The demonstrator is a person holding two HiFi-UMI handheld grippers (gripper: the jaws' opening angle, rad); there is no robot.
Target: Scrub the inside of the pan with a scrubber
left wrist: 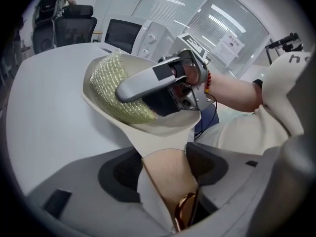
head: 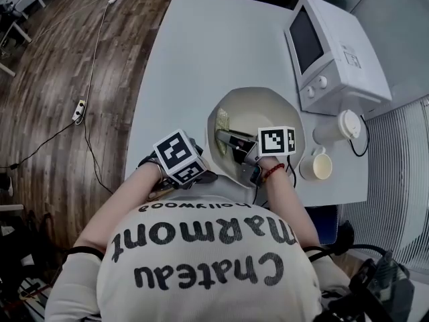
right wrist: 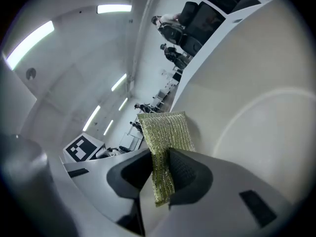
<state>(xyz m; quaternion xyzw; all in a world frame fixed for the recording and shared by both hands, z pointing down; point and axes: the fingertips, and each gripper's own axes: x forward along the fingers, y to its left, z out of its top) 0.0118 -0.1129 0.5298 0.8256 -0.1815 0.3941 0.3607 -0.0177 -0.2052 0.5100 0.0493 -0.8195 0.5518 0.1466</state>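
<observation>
A cream pan (head: 268,96) stands on the white table (head: 188,59) in front of me. My left gripper (head: 201,174) is shut on the pan's beige handle (left wrist: 165,174), seen between its dark pads in the left gripper view. My right gripper (head: 226,138) reaches into the pan from the right and is shut on a yellow-green mesh scrubber (head: 222,122). In the right gripper view the scrubber (right wrist: 165,130) sticks out of the jaws against the pan's inner wall (right wrist: 256,83). The left gripper view shows the scrubber (left wrist: 111,78) lying on the pan's far-left side under the right gripper (left wrist: 126,93).
A white microwave (head: 335,52) stands at the table's back right. A lidded paper cup (head: 343,126) and a cream mug (head: 316,167) sit just right of the pan. A power strip (head: 79,111) and cables lie on the wooden floor to the left.
</observation>
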